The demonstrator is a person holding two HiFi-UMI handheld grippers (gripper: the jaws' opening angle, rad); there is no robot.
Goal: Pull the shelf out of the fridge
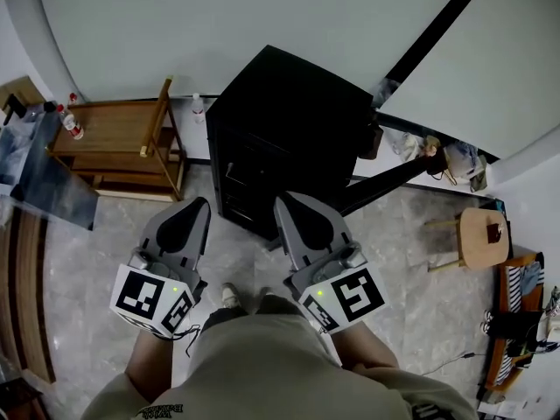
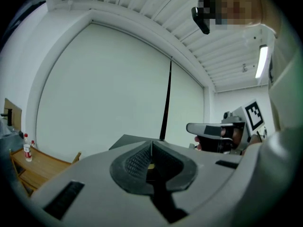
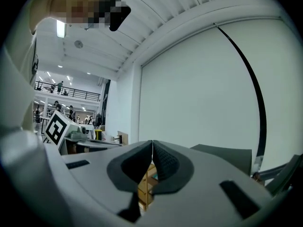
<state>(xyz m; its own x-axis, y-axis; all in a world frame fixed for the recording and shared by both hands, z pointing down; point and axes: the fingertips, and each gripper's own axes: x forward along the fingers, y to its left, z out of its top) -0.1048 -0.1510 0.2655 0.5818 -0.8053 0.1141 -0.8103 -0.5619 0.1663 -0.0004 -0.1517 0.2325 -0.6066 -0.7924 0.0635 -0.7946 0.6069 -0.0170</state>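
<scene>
The fridge (image 1: pixel 289 129) is a small black cabinet standing on the floor against the white wall. Its front faces me and looks closed, so its inside and any shelf are hidden. My left gripper (image 1: pixel 194 206) is shut and empty, its tips just left of the fridge's lower front corner. My right gripper (image 1: pixel 284 201) is also shut and empty, its tips over the fridge's front bottom edge. In the left gripper view the shut left gripper (image 2: pixel 151 143) points over the fridge top (image 2: pixel 130 140). The right gripper view shows the shut right gripper (image 3: pixel 152 143) beside the fridge top (image 3: pixel 227 155).
A low wooden rack (image 1: pixel 122 147) with a bottle (image 1: pixel 72 125) stands left of the fridge. A black pole (image 1: pixel 420 42) leans along the wall. A round wooden stool (image 1: pixel 477 234) and clutter sit at the right. The person's legs and a shoe (image 1: pixel 230 296) are below the grippers.
</scene>
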